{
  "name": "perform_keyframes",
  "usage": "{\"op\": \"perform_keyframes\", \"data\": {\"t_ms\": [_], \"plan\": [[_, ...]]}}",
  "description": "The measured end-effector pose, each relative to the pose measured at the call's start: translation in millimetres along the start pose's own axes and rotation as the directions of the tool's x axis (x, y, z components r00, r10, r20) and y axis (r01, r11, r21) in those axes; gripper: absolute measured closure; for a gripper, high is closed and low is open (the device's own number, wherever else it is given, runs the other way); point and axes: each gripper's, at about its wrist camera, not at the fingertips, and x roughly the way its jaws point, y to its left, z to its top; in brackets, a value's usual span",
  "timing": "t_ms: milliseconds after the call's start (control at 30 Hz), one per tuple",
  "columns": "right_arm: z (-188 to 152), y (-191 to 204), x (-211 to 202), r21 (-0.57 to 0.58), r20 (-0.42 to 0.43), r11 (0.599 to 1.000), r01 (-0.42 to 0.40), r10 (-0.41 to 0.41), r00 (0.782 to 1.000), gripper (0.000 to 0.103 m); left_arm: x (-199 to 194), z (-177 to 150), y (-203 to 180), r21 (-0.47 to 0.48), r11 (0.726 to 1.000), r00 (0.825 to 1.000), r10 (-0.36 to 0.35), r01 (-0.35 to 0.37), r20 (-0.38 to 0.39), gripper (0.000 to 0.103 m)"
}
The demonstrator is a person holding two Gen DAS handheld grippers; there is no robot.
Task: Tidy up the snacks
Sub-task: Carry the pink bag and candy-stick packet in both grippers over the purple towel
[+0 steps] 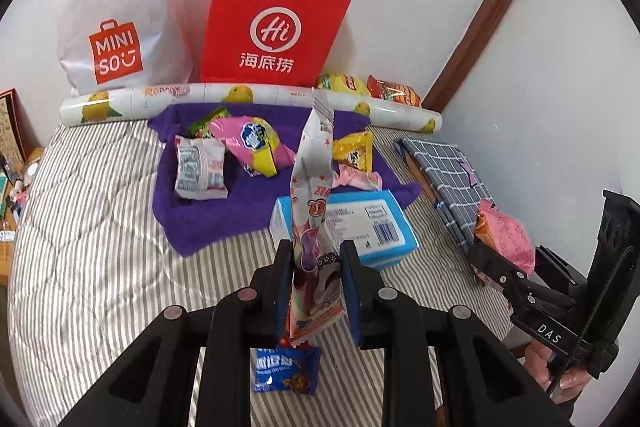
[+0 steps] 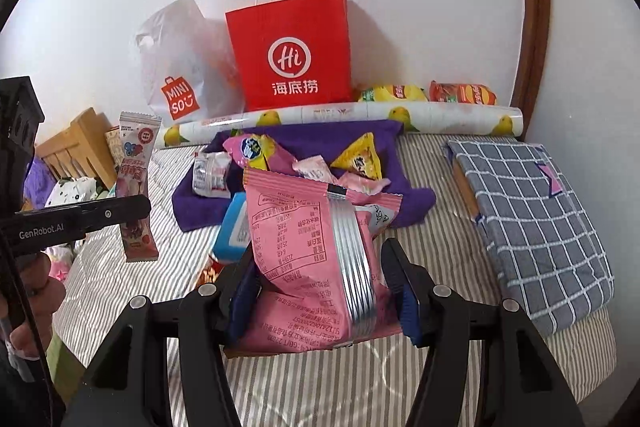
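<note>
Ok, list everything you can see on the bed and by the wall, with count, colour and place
paper bag: one, red, against wall
plastic bag: one, white, left of paper bag
wrapping roll: one, white with yellow fruit, along the bed's far edge
towel: one, purple, mid-bed, several snack packs on it
box: one, blue and white, at the towel's near edge
folded cloth: one, grey check, right side
blue packet: one, on striped quilt
tall packet: one, white-pink, held by left gripper
pink packet: one, held by right gripper
</note>
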Motion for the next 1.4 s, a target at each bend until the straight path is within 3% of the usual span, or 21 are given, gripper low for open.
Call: {"op": "perform_keyframes", "data": {"t_ms": [367,800,1400], "plan": [[43,-4,24,-0.003,0.034,1.000,0.004,-0.004,0.999,0.045,18,36,16,-0.014,1.000,1.000,0.012,-0.012,0.002,0.081],[85,-10,87,0.011,0.008,1.000,-0.014,0.014,1.000,0.045,61,74,30,-0.013,1.000,1.000,0.006,-0.006,-0.015,0.080],[97,-13,186,0.007,-0.108,0.999,-0.048,0.049,0.993,0.045,114,93,49,-0.043,0.999,0.999,-0.009,0.007,-0.052,0.080]]}}
